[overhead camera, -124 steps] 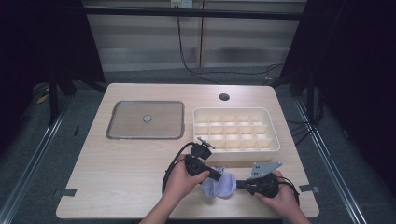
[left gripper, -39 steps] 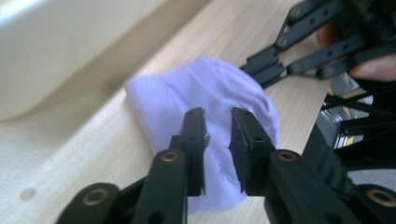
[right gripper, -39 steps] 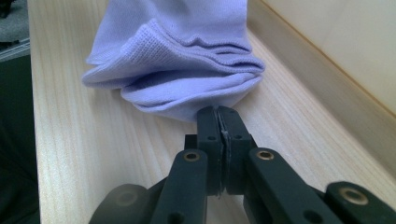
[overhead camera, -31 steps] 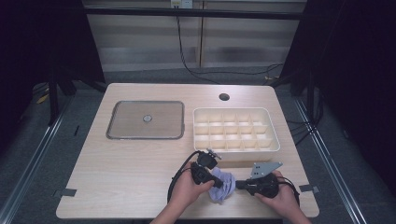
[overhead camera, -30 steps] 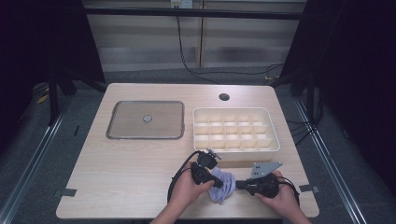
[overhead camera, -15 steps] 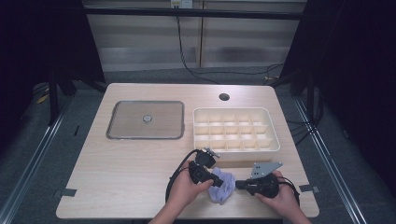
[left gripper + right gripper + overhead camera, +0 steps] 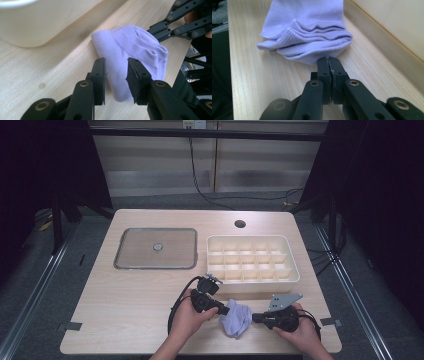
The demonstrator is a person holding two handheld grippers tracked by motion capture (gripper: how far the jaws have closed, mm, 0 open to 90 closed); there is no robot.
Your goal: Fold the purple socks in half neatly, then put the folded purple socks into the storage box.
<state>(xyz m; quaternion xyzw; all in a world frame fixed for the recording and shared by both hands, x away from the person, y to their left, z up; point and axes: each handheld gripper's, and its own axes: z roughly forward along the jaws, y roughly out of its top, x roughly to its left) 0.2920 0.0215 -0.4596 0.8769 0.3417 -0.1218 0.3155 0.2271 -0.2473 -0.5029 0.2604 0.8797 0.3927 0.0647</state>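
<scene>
On the bench [image 7: 125, 310], at six o'clock near the front edge, a folded lilac sock [image 7: 236, 319] is lying just in front of the white divided tray [image 7: 253, 262]. At the sock's nine o'clock, the left gripper [image 7: 224, 310] is pointing at it; its jaws have just been opening and are now standing partly apart, with the sock's near fold showing in the gap and the pads not pressing. At three o'clock, the right gripper [image 7: 255, 318] is pinching the sock's edge with its jaws closed tight. A lidded pan [image 7: 156, 248] is sitting at ten o'clock.
</scene>
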